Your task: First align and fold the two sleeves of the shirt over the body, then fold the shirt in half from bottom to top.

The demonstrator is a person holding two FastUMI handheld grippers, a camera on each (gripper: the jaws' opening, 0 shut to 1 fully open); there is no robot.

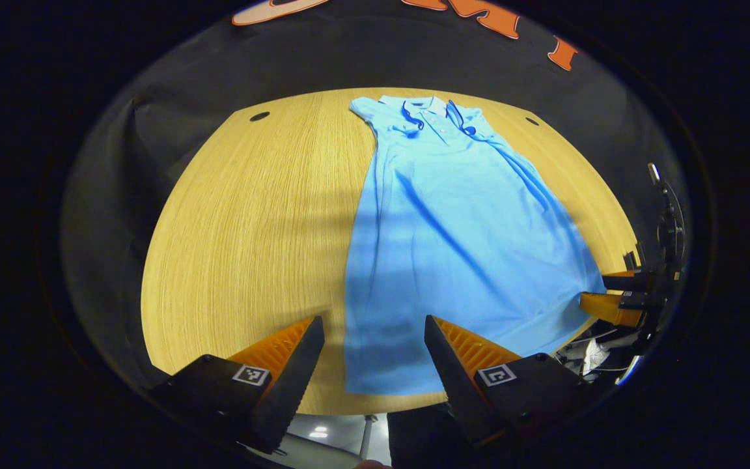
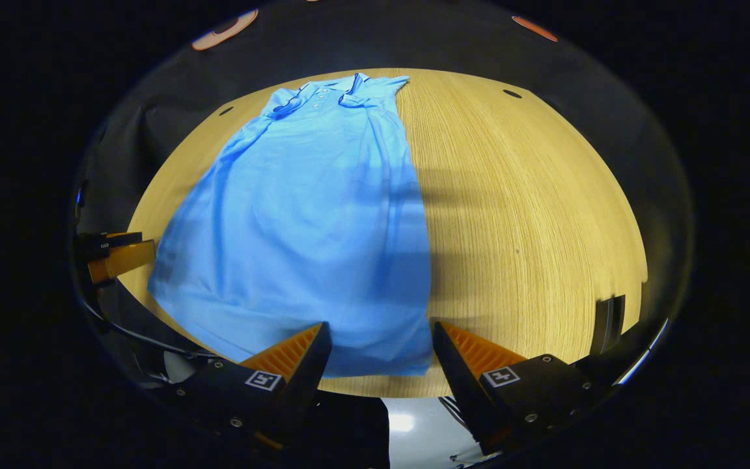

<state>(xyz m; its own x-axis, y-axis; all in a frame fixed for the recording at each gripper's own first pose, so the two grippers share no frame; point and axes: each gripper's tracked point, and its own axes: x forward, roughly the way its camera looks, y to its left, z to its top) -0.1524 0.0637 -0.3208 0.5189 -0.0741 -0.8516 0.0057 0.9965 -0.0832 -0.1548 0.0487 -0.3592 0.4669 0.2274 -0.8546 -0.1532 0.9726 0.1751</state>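
A: Left gripper view first. What lies on the bench [image 1: 238, 215]?

B: A light blue polo shirt [image 1: 459, 241], soft knit, with a darker blue trim at the collar and a short buttoned placket. It lies flat and lengthwise, collar toward the far edge and hem at the near edge. Both sleeves are folded in over the body, so the outline is a long narrow shape that flares toward the hem. A few shallow creases run down the cloth.

A: And the left hand-held gripper [image 1: 374, 355]?

B: Its fingers stand wide apart with ridged inner faces, holding nothing, above the near edge at the hem's left corner. The other hand-held gripper shows off the shirt's right side by the hem.

A: The surface?

B: Pale wood with fine straight grain, a rounded outline, and small dark holes near the far corners. Black cloth hangs behind it.

A: Now the right gripper view.

B: The same shirt [image 2: 310, 221] lies with its collar at the far edge and hem at the near edge, while bare grained bench [image 2: 531, 208] spreads on the other side. The right hand-held gripper [image 2: 381, 352] is spread wide, empty, over the hem's right corner. Soft banded shadows cross cloth and wood mid-bench.
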